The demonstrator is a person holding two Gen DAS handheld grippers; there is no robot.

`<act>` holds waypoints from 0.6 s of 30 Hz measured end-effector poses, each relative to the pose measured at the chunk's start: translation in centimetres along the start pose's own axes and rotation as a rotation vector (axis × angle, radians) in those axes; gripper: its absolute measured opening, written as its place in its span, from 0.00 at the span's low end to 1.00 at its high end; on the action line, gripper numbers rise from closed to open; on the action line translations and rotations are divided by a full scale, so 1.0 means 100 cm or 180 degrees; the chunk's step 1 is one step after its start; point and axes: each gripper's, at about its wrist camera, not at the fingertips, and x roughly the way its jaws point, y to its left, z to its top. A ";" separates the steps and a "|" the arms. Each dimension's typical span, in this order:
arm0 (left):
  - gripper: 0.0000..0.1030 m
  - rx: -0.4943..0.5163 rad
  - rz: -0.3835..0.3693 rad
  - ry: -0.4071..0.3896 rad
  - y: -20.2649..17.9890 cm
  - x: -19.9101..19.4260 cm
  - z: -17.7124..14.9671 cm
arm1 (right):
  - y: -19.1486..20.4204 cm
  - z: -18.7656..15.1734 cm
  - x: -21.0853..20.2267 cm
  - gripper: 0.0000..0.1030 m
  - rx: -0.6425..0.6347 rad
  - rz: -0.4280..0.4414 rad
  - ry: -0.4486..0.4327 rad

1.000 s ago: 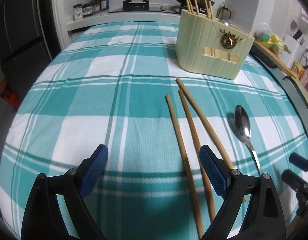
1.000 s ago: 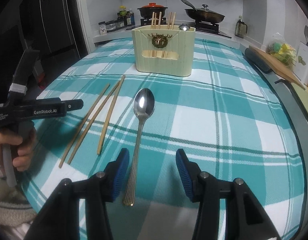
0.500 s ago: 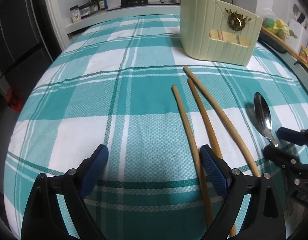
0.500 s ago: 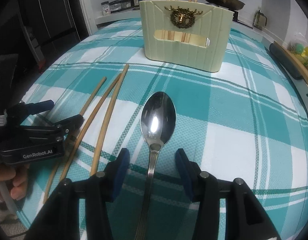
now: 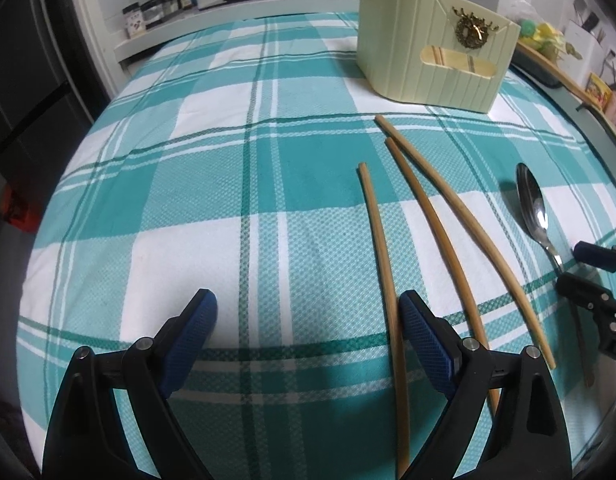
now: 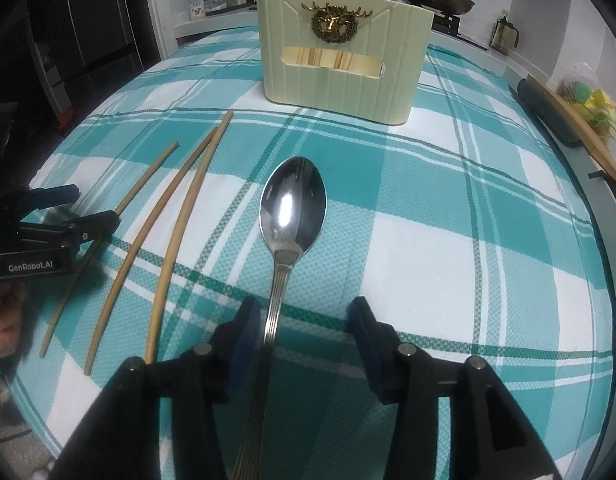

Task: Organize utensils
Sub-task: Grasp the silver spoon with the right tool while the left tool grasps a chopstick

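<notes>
Right hand-held gripper (image 6: 302,330) straddles the spoon (image 6: 292,216) handle, jaws apart, unclamped; left hand-held gripper (image 5: 308,320) gapes empty beside three chopsticks (image 5: 439,232) left of the spoon.

Each wrist camera looks steeply down along its tool at the counter (image 5: 236,184), close above it. Both views share the chopsticks (image 5: 427,216), spoon (image 6: 294,208) and holder (image 6: 339,52).

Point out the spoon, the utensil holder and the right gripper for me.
spoon (image 6: 292,204), right wrist view, on the middle of its bowl.
utensil holder (image 6: 371,92), right wrist view, on its ribbed front wall.
right gripper (image 6: 302,320), right wrist view, midway between its fingertips, over the spoon's handle.
</notes>
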 end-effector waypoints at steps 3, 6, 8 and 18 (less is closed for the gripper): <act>0.90 0.0109 -0.0038 0.0008 -0.006 0.005 0.007 | -0.004 0.002 0.001 0.51 0.0048 -0.0002 0.0014; 0.89 0.0144 -0.0176 0.0052 -0.013 0.014 0.018 | -0.002 0.011 0.008 0.55 0.0056 -0.0037 -0.0017; 0.88 0.0118 -0.0196 0.0050 -0.014 0.019 0.024 | 0.003 0.020 0.014 0.58 0.0035 -0.0063 -0.0050; 0.46 0.0063 -0.0206 -0.0031 -0.025 0.019 0.036 | 0.005 0.054 0.038 0.59 0.0219 -0.0159 -0.0219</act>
